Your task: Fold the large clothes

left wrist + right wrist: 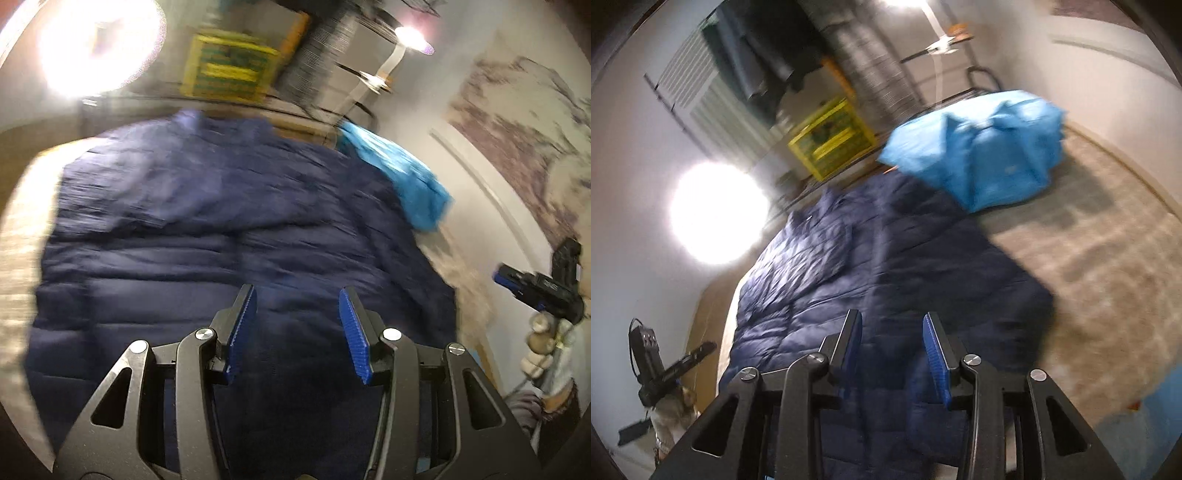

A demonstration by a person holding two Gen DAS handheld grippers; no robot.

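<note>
Both tools, left tool (297, 317) and right tool (892, 343), gape empty above the navy jacket (207, 229) (blurred).

The left wrist view looks forward and down between its own two fingers, close above the navy jacket (229, 236), which fills most of the frame. It faces a yellow crate (231, 68) at the far end; the right hand-held gripper (508, 282) shows at its right edge.

The right wrist view sits a little higher and further right, tilted, facing the same far end. It takes in the jacket (871, 280), the blue garment (979, 147), the crate (833, 138) and, at its left edge, probably the left hand-held gripper (701, 349), though blur makes that unsure.

Both views share the jacket, blue garment (402, 177) and crate.
</note>
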